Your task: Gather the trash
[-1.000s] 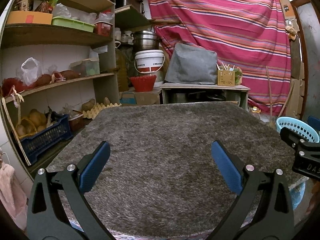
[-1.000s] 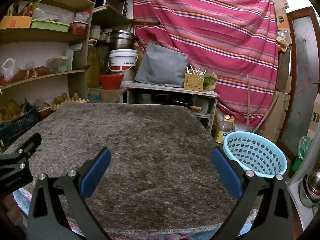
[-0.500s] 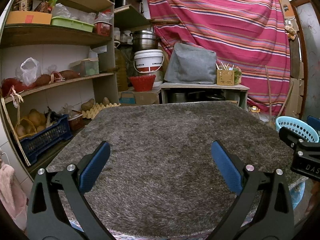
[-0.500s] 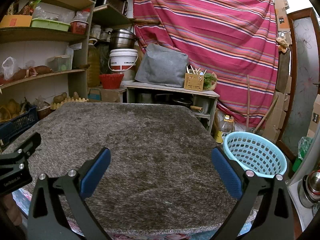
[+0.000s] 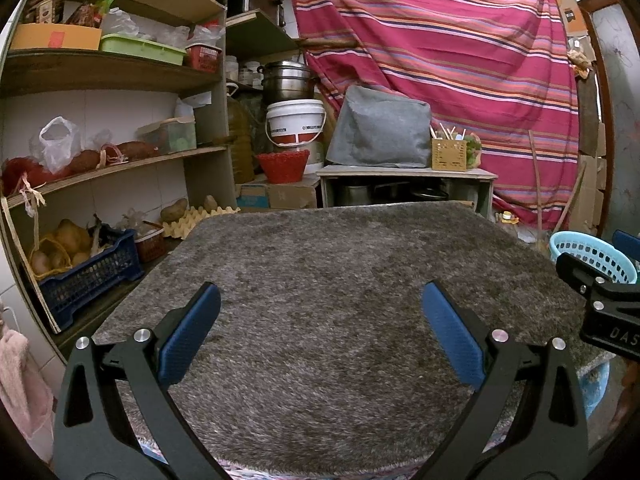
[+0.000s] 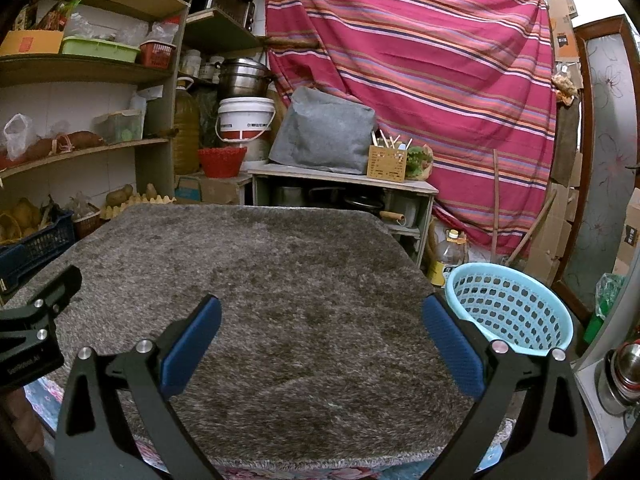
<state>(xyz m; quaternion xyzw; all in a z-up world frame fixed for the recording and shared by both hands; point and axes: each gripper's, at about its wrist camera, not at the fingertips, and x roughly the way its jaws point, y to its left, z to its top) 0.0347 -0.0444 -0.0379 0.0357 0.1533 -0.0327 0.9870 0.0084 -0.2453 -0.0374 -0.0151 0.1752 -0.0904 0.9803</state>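
Observation:
A table covered by a shaggy grey-brown rug point(image 5: 320, 280) point(image 6: 280, 272) fills the middle of both views; I see no loose trash on it. A light blue perforated basket point(image 6: 508, 312) point(image 5: 588, 252) stands on the floor beside the table's right edge. My left gripper point(image 5: 320, 312) hovers open over the near part of the rug, blue pads wide apart, nothing between them. My right gripper point(image 6: 320, 316) is likewise open and empty over the near edge. Each gripper's body shows at the side edge of the other's view.
Wooden shelves point(image 5: 100, 168) on the left hold boxes, bags, potatoes and a blue crate point(image 5: 84, 276). Behind the table stand a low cabinet point(image 6: 340, 184) with a grey cover, a white bucket point(image 6: 246, 118) and a striped red curtain point(image 6: 420, 60). Cardboard boxes line the right wall.

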